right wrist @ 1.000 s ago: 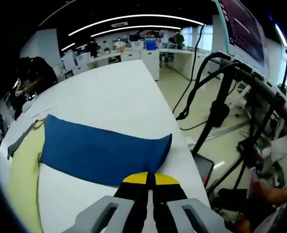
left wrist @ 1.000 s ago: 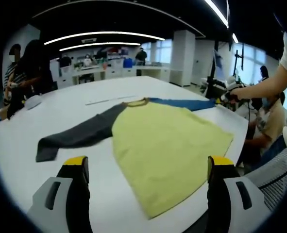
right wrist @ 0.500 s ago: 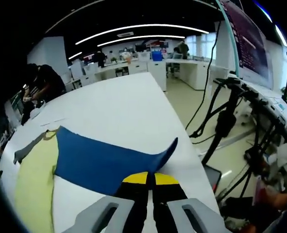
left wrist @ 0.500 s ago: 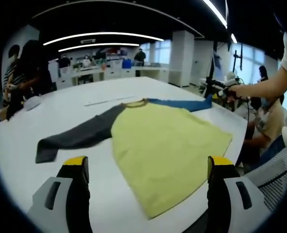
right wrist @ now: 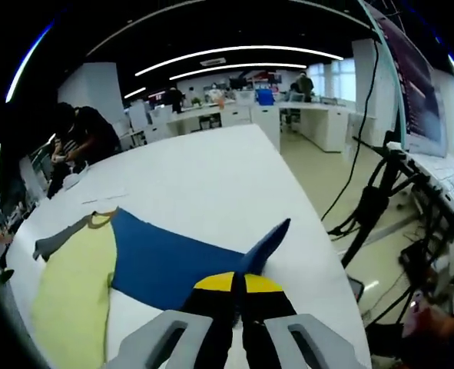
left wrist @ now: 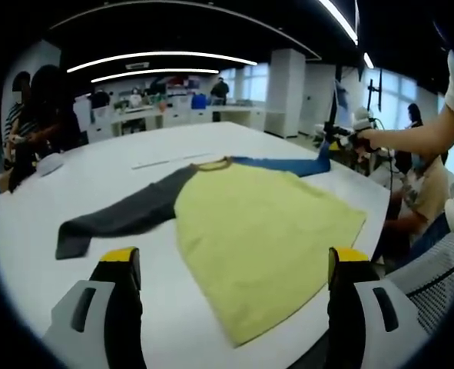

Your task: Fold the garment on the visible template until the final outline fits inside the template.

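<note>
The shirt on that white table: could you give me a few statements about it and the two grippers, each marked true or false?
1. The right gripper is shut on the blue sleeve. True.
2. The left gripper grips the grey sleeve. False: it is open, away from the sleeve.
3. The shirt body is yellow. True.
4. The grey sleeve is folded over the body. False: it lies stretched out on the table.
5. The blue sleeve's end is lifted. True.
</note>
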The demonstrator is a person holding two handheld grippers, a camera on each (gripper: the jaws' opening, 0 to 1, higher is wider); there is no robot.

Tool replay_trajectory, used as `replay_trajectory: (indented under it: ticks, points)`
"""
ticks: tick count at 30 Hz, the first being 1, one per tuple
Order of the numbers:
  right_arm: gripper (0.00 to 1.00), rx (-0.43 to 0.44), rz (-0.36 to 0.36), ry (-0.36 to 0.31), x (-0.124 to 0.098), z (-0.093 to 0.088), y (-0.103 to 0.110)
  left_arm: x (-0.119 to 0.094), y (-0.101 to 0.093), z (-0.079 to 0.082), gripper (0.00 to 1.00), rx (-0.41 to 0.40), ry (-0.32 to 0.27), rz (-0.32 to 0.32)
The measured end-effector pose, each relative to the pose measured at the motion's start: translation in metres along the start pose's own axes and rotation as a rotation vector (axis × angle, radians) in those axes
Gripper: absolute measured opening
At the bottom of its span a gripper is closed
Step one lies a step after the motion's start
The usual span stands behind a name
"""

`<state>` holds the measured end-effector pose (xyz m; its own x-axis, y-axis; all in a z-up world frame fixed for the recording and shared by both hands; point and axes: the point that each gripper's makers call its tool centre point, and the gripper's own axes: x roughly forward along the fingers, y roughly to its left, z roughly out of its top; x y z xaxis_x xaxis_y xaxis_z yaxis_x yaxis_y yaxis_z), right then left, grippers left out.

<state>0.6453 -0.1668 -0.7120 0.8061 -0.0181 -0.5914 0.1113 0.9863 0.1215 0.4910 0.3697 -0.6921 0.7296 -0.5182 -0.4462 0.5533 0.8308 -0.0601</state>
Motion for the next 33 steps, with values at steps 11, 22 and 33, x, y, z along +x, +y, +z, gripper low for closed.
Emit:
replay_trajectory:
  ticks: [11,22,33]
  points:
    - [0.00,-0.013,0.067,-0.019,0.002,0.010,0.037,-0.001,0.003,-0.001,0.99,0.000,-0.007,-0.004]
    - [0.00,-0.029,0.123,-0.018,0.004,0.011,0.072,-0.001,0.002,0.000,0.98,0.003,-0.008,-0.006]
    - [0.00,-0.046,0.178,-0.021,0.005,0.011,0.099,0.001,0.001,0.000,0.97,-0.008,-0.016,-0.004]
